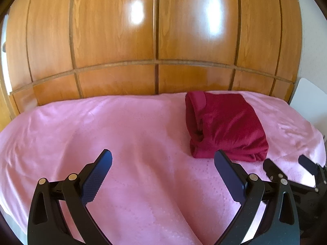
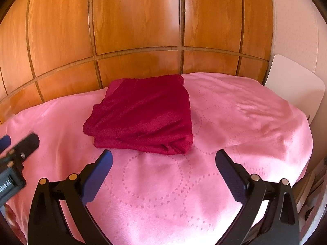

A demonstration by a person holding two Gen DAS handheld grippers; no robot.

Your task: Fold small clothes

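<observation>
Nearest to me, my left claw [image 1: 163,159] stands wide with nothing between its pads, hanging over bare pink bedspread [image 1: 132,183]. My right claw [image 2: 163,159] is just as wide and just as empty. Each shows at the edge of the other's view, side by side and apart

Just ahead of the right claw, a little to its left, lies the dark red garment [image 2: 143,118], already a thick squared bundle; from the left claw it sits ahead and off to the right [image 1: 226,126]. Its near edge shows stacked layers, and one end looks rolled and loose

I judge the fold nearly done. To finish well I would come in low and pinch all layers at the near corners, not only the top one, or the stack may slide apart

Beyond the garment stands a wooden wardrobe [image 2: 132,30], with a white chair [image 2: 294,85] far right
</observation>
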